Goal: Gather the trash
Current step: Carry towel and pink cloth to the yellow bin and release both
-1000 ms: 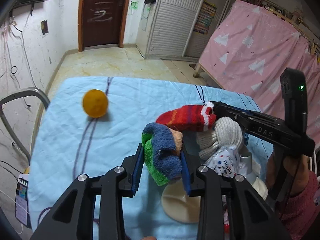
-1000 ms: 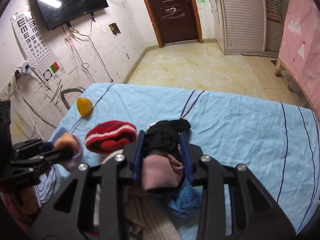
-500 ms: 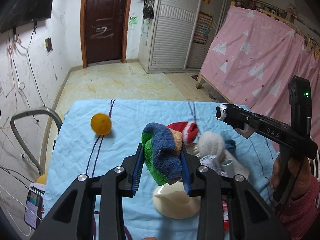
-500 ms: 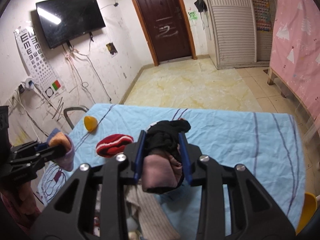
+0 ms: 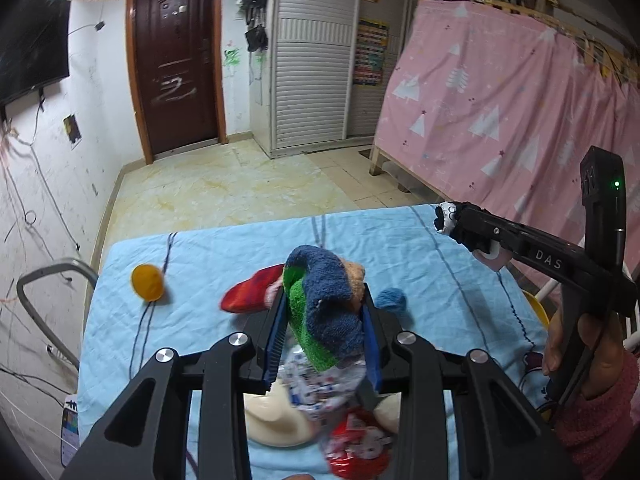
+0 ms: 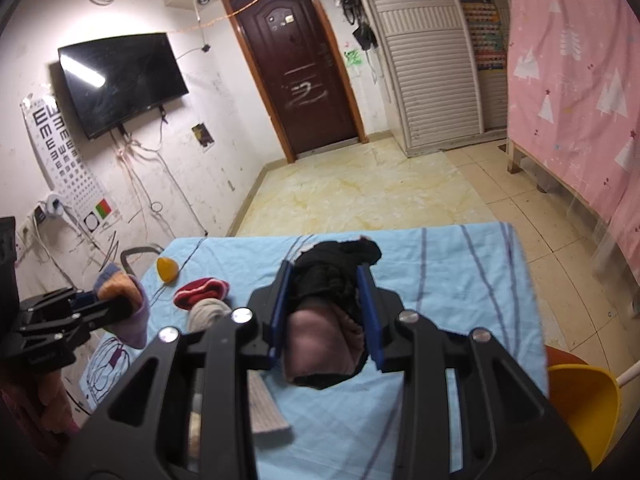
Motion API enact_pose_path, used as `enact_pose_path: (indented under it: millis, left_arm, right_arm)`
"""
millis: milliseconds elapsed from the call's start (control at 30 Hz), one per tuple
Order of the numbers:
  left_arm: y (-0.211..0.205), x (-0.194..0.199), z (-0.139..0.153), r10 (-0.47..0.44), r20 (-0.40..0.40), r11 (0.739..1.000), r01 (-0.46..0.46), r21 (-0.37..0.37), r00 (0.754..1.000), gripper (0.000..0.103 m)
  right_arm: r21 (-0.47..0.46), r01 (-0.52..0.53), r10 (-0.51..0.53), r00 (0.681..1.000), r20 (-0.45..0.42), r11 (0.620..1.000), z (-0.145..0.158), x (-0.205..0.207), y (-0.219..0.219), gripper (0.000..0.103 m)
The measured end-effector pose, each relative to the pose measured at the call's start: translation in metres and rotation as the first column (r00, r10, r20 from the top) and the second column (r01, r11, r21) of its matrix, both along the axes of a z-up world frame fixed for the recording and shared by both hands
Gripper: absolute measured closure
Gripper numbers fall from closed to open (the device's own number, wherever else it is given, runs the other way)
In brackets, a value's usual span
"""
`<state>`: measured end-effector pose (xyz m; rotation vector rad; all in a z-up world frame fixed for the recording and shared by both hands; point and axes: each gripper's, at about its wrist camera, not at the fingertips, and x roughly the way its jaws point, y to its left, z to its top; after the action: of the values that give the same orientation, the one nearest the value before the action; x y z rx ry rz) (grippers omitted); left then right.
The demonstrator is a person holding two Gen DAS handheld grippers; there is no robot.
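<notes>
Up front in the left wrist view, we see the left claw (image 5: 325,330) clamped on a blue, green and orange sock (image 5: 326,300), held above the blue-sheeted surface (image 5: 420,264). An orange ball (image 5: 147,282) and a red sock (image 5: 250,294) lie on the sheet.

Next, from the right wrist view, we find the right claw (image 6: 326,316) gripping a black and pink sock (image 6: 328,316) above the same surface, with a yellow bin (image 6: 582,408) at its right edge.
</notes>
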<state>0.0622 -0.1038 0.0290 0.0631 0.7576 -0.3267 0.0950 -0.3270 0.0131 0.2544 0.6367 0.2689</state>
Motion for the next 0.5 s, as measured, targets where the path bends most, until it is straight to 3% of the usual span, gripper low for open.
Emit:
enact_pose_path:
  millis: [500]
  left_arm:
    - [-0.091, -0.006, 0.007, -0.126, -0.008, 0.991, 0.127, 0.052, 0.992, 0.078]
  right_arm:
    - [0.041, 0.179, -0.18, 0.983, 0.032, 0.983, -0.006, -0.045, -0.094, 0.072]
